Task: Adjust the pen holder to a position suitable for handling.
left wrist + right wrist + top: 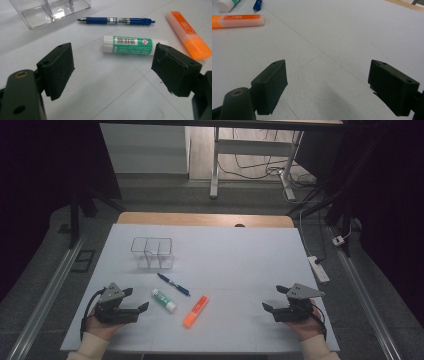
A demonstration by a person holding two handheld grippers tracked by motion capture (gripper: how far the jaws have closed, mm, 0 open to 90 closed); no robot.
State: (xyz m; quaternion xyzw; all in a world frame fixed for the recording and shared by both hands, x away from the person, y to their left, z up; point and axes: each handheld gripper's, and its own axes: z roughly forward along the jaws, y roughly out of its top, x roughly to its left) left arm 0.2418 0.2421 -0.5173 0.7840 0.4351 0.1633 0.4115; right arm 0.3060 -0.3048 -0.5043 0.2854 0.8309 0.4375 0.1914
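Dark floor and a tangle of cables surround the white tabletop (240, 260), which carries four things. Largest is the clear organizer (154, 254), a see-through box with upright dividers standing toward the far left; its compartments look empty. Nearer the person lie three pieces of stationery, close together but apart from one another: the orange highlighter (195, 311), the green glue stick (164, 300) with its white cap, and the blue pen (173, 284), which lies just in front of the organizer.

Both hands rest at the near edge. The left gripper (135, 301) has its jaws spread wide with nothing between them, and in the left gripper view they frame the glue stick (133, 44), which lies just ahead, untouched. The right gripper (274, 299) sits well apart at the right, jaws equally wide and empty over bare surface.

Judging by the layout, the work is probably sorting the stationery into the organizer, and none of it is done: all three pieces remain to be picked up and placed.
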